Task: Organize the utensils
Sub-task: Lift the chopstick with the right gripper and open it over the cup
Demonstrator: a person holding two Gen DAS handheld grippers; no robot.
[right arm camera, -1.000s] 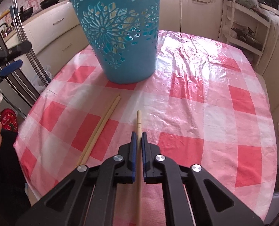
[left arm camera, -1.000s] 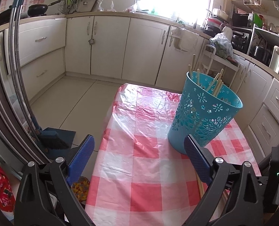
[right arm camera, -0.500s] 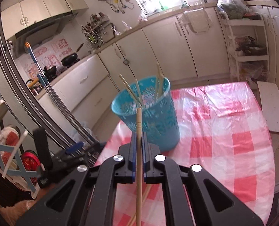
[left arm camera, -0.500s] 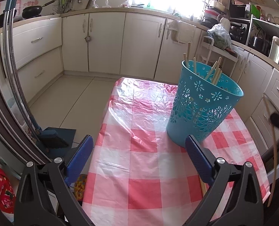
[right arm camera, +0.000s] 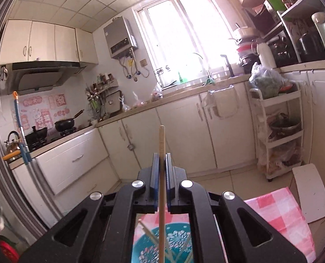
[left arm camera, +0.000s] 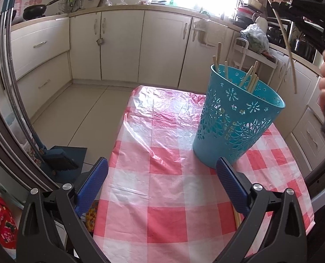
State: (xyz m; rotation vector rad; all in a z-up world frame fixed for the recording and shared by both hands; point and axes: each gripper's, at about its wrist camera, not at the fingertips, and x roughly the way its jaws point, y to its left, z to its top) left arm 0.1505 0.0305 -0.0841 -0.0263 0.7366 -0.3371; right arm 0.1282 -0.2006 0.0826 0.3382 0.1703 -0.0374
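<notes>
With several chopsticks sitting in the blue basket (left arm camera: pixel 234 118), the right gripper (right arm camera: pixel 161 164) is pinching one chopstick (right arm camera: pixel 161 166) above it, one more is lying beside it, and the left gripper (left arm camera: pixel 162 182) is hanging spread and empty.

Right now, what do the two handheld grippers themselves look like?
Both match: the left gripper and right gripper have matte black plastic linkage arms with triangular cut-outs, silver round pivot bolts, and flat blue textured pads on the fingers. No cables or markings show.

Glossy plastic tablecloth (left arm camera: pixel 162 153), wooden chopstick (right arm camera: pixel 161 149)
</notes>
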